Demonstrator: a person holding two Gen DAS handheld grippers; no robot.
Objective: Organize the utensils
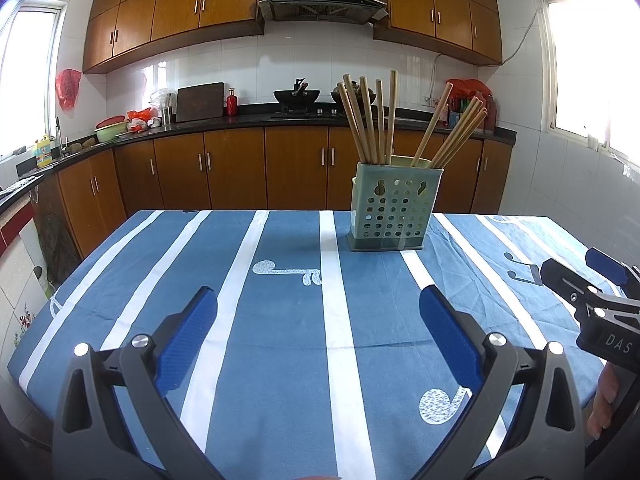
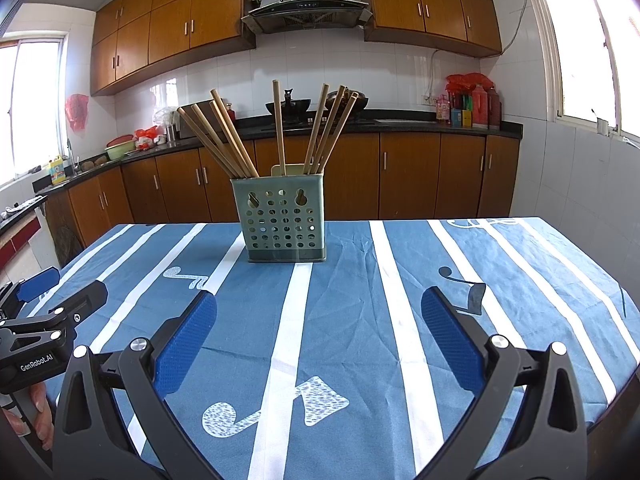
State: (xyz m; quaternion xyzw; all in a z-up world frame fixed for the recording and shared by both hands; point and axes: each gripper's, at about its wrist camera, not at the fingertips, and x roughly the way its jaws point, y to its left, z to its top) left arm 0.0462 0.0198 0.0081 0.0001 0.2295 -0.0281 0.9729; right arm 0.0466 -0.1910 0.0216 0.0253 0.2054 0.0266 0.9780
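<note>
Left gripper (image 1: 319,312) and right gripper (image 2: 319,312): jaws spread, nothing held. Perforated chopstick holder (image 2: 282,220) with chopsticks (image 2: 224,136) upright near far table (image 2: 540,280) edge; striped cloth between bare.

Two bits of lettering are readable. In the left wrist view, at the right edge of the frame, the dark body of the right gripper (image 1: 576,276) carries the pale letters "DAS"; the edge of the frame cuts the word there. In the right wrist view, at the lower left of the frame, the black body of the left gripper (image 2: 60,286) bears "GenRobot.AI" in white. The yellow bottle (image 2: 58,171) by the sink at the left has a label too small to read.
</note>
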